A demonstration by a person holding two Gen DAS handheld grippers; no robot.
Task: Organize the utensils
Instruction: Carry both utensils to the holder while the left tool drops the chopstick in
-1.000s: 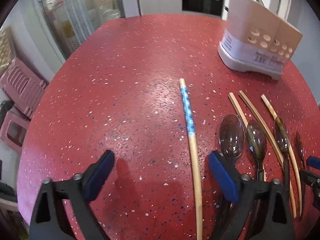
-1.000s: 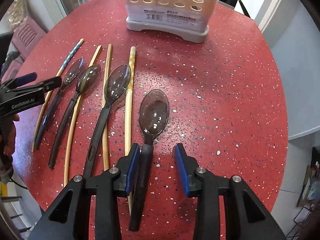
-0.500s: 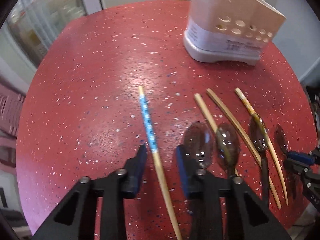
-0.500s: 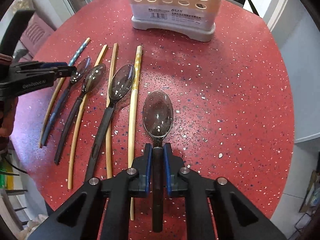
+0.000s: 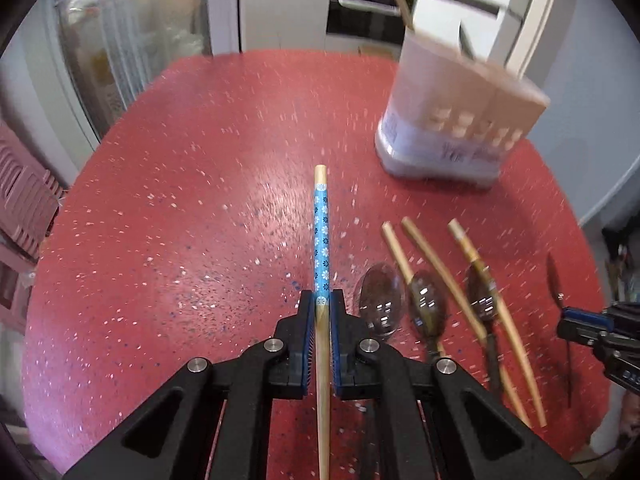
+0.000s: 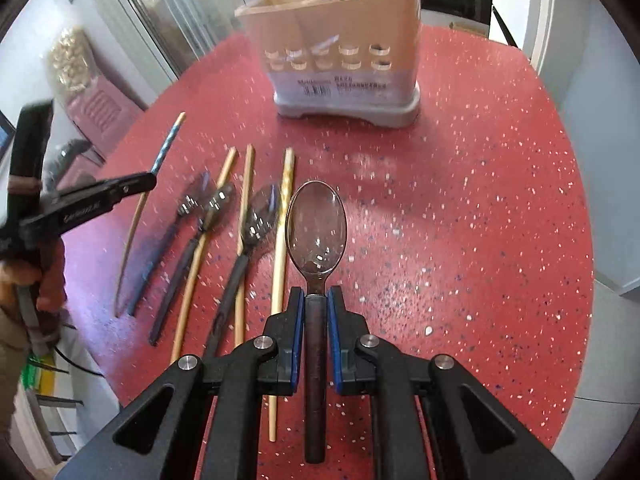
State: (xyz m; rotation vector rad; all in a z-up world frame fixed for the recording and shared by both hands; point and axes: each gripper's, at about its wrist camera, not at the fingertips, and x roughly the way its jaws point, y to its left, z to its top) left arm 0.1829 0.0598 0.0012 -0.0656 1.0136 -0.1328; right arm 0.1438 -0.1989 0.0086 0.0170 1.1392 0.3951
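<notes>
A red speckled table (image 5: 180,240) is seen. Behind it, a glass-fronted cabinet (image 5: 120,40) and an oven (image 5: 360,12) are visible; pink stools (image 5: 20,200) are stacked alongside.

Bright, even indoor light. Pale glare on the red counter (image 5: 248,216) ahead of the left camera. Heavy fisheye bending and black vignette at all corners. Motion blur over the utensil holder (image 5: 452,128), loose spoons (image 6: 256,220) and speckles; held chopstick (image 5: 321,240) sharp.
</notes>
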